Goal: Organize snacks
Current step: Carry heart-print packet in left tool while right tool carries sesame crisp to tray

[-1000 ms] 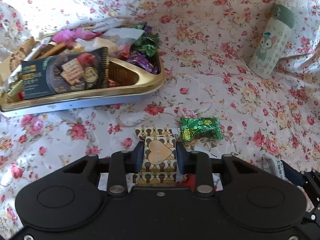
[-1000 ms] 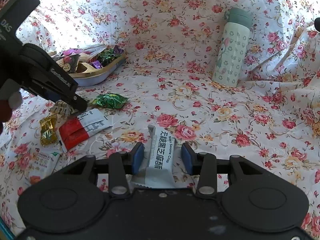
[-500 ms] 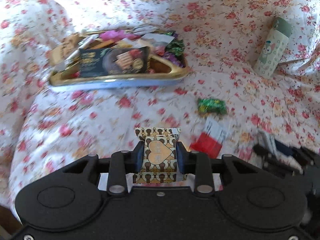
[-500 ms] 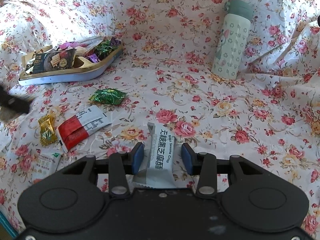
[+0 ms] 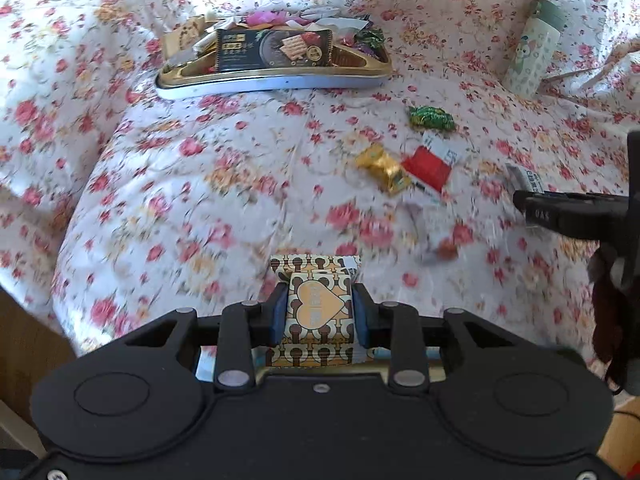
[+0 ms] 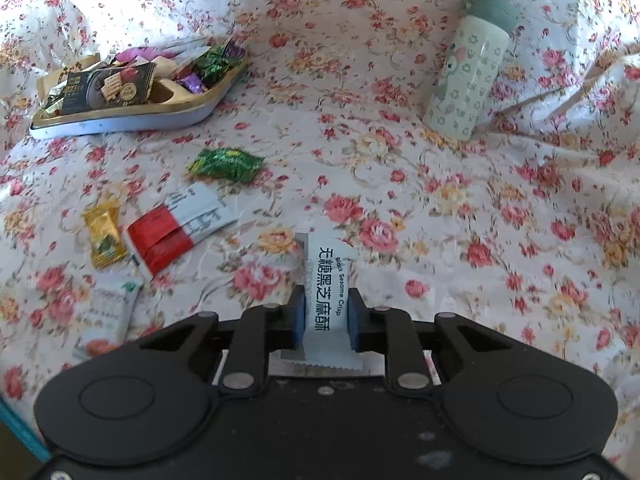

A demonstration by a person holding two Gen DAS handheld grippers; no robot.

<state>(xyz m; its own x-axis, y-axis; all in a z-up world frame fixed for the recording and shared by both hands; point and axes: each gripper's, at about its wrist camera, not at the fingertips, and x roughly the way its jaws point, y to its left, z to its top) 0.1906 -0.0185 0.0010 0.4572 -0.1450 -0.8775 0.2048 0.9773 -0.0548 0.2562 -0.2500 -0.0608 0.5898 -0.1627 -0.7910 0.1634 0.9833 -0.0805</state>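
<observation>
My left gripper (image 5: 319, 312) is shut on a brown-and-cream heart-patterned snack packet (image 5: 318, 300), held above the near edge of the flowered cloth. My right gripper (image 6: 326, 316) is shut on a white black-sesame crisp bar (image 6: 326, 280), also seen from the left wrist view (image 5: 528, 178). A gold-rimmed tray (image 5: 280, 80) full of snacks sits at the far left; it also shows in the right wrist view (image 6: 120, 120). Loose on the cloth lie a green candy (image 6: 226, 164), a red-and-white packet (image 6: 176, 228), a gold candy (image 6: 104, 236) and a white sachet (image 6: 106, 316).
A pale green cartoon-print bottle (image 6: 470, 64) stands at the far right; it also shows in the left wrist view (image 5: 534, 48). The flowered cloth (image 6: 440, 200) covers the whole surface and rises in folds behind. The table's near-left edge (image 5: 44, 300) drops away.
My left gripper has lifted and pulled back with the heart packet, so the tray and loose snacks look farther away. My right gripper has closed tighter on the sesame bar.
</observation>
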